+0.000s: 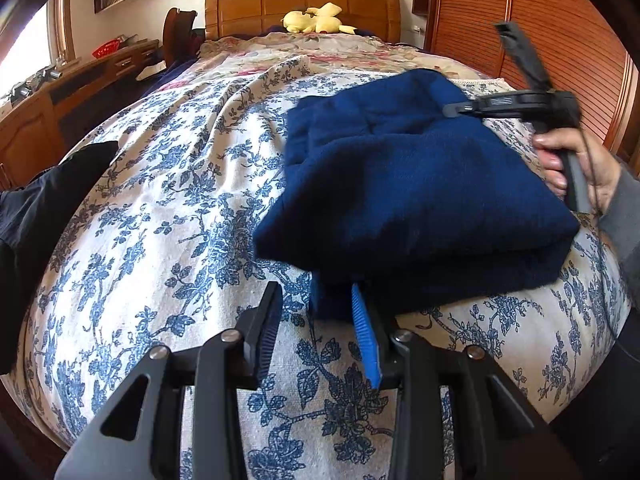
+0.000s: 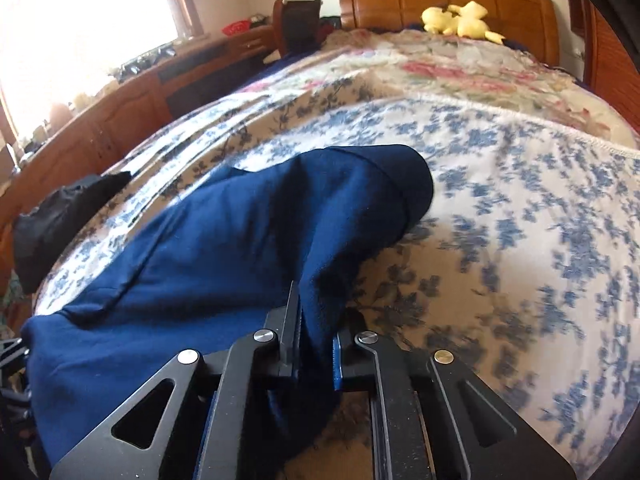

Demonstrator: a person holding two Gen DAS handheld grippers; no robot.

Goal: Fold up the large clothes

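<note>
A navy blue garment [image 1: 404,184] lies folded in layers on the blue-flowered bedspread [image 1: 160,208]. My left gripper [image 1: 316,304] is open and empty at the garment's near left corner, its right finger touching the cloth edge. My right gripper [image 2: 316,320] is shut on a fold of the navy garment [image 2: 224,240], which bunches up between its fingers. In the left wrist view the right gripper [image 1: 452,110] reaches over the garment's far right side, held by a hand.
A black garment [image 1: 44,216] lies at the bed's left edge. A yellow plush toy [image 1: 316,20] sits by the wooden headboard [image 1: 300,4]. A wooden desk [image 1: 80,92] runs along the left; slatted wardrobe doors [image 1: 560,40] stand at the right.
</note>
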